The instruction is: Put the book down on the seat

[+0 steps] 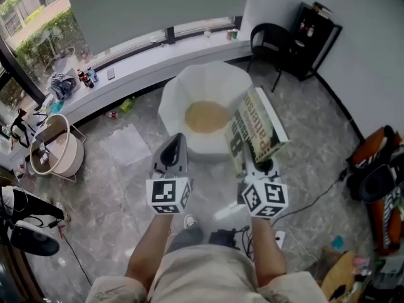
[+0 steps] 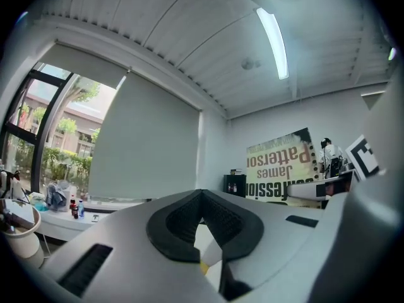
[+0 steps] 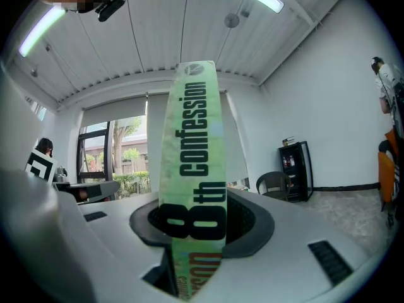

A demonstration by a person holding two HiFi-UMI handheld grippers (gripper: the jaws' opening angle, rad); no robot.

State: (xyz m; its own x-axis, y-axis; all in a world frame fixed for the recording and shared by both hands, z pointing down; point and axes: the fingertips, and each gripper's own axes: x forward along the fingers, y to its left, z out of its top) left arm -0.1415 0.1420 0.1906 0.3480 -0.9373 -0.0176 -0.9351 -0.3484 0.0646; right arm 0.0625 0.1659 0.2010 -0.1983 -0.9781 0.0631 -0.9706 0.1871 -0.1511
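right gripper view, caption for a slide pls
Right tongs clamped on an upright green book, spine facing the camera.

Book (image 3: 192,169), spine, right gripper view: "8th confession" in dark print runs up the spine, with the "8" largest. Below it are orange letters ending in "son"; the rest are hidden.

Book, front cover, left gripper view: the print stands upside down. "Patterson" is on the top line and "James" under it, both in orange. Part of "confession" follows in dark print, cut off at the lower edge.

Head view: the large "8" is legible on the spine.

Left cube (image 1: 168,196) and right cube (image 1: 265,199): square black-and-white code markers, no letters.
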